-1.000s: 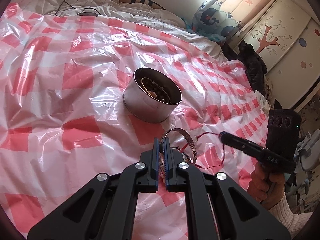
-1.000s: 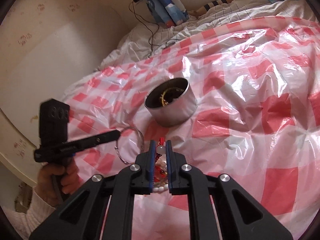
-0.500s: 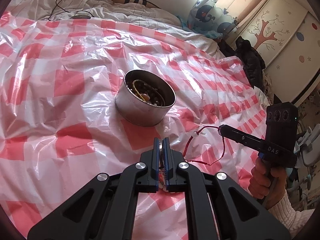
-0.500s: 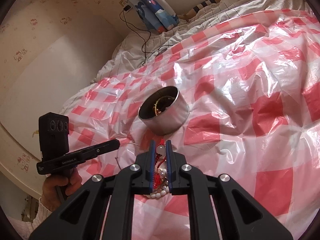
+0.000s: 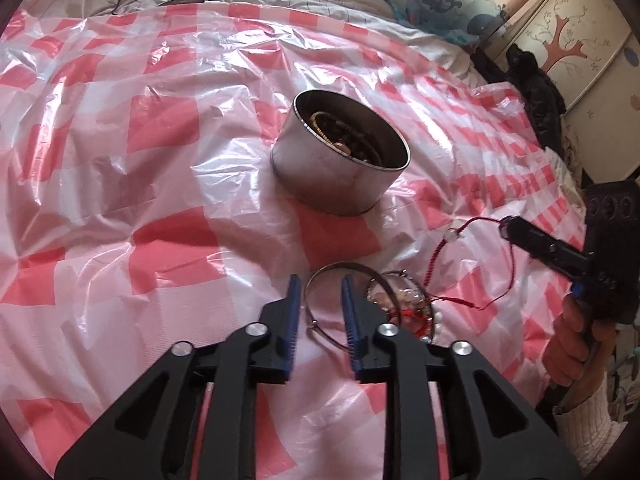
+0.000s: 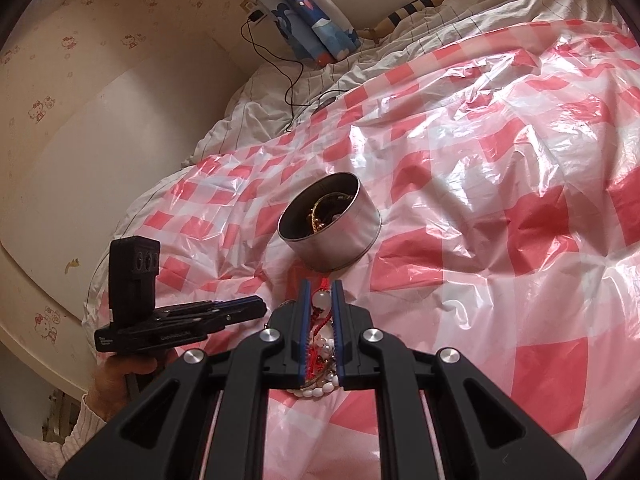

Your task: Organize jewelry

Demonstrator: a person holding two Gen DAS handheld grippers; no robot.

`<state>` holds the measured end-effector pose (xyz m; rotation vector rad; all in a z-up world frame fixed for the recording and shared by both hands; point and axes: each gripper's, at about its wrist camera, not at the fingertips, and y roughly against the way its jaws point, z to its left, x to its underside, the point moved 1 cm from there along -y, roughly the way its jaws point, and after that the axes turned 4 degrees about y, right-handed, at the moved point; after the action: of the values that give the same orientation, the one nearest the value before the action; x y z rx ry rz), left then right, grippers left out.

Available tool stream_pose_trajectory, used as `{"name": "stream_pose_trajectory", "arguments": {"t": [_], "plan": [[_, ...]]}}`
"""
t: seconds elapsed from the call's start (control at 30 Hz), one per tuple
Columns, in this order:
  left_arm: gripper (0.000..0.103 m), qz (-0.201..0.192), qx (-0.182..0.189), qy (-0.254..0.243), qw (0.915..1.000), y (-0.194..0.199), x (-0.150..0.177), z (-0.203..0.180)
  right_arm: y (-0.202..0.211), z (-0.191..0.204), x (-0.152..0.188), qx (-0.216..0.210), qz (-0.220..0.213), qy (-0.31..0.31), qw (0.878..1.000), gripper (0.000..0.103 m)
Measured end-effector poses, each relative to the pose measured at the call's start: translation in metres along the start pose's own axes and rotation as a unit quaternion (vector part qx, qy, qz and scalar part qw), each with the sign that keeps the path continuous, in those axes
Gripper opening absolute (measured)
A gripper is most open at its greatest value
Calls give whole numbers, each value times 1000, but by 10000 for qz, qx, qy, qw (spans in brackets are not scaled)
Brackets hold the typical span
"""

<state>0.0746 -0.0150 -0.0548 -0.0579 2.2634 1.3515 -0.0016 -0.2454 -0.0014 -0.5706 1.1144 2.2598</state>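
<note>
A round metal tin (image 5: 340,164) holding beads and chains stands on the red-checked plastic sheet; it also shows in the right wrist view (image 6: 330,226). My left gripper (image 5: 318,292) is open just above a silver bangle (image 5: 340,276) lying on the sheet. Beside the bangle lies a pile of pearl and bead bracelets (image 5: 412,308). My right gripper (image 6: 320,292) is shut on a red string bracelet (image 5: 472,268) with a pale bead (image 6: 322,302), lifting it off the pile. It shows in the left wrist view (image 5: 506,230) at the right.
The crinkled checked plastic sheet (image 5: 140,140) covers a bed. A black cable (image 6: 292,80) runs over white bedding at the back. A wardrobe (image 5: 580,32) and dark clothes (image 5: 536,92) stand at the right.
My left gripper has opened and let go of the silver bangle, which now lies on the sheet. My right gripper stays shut on the red string bracelet and has lifted it slightly.
</note>
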Motion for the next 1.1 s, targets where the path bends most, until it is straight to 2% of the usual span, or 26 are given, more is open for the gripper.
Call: {"name": "stream_pose_trajectory", "arguments": {"t": [0.07, 0.17, 0.23, 0.3, 0.4, 0.5, 0.67, 1.1], "plan": [[44, -9, -142, -99, 9999, -5, 2, -2, 0, 1, 0, -20, 5, 5, 10000, 11], [43, 70, -216, -294, 9993, -16, 5, -10, -1, 3, 1, -41, 21, 39, 10000, 11], [27, 75, -321, -459, 9984, -21, 6, -14, -1, 4, 1, -57, 19, 59, 10000, 11], [3, 50, -455, -588, 9972, -21, 8, -17, 0, 4, 1, -71, 5, 54, 10000, 11], [3, -87, -418, -691, 9967, -13, 7, -21, 2, 3, 0, -85, -32, 32, 10000, 11], [3, -260, -125, -547, 9981, 1, 4, -19, 5, 2, 0, -105, -92, 2, 9999, 11], [3, -494, -10, -405, 9980, 19, -5, -17, 12, 3, -4, -230, -322, -45, 9992, 11], [3, -801, 9, -413, 9959, 38, -40, -23, 27, 10, -33, -334, -851, -9, 9958, 11]]}}
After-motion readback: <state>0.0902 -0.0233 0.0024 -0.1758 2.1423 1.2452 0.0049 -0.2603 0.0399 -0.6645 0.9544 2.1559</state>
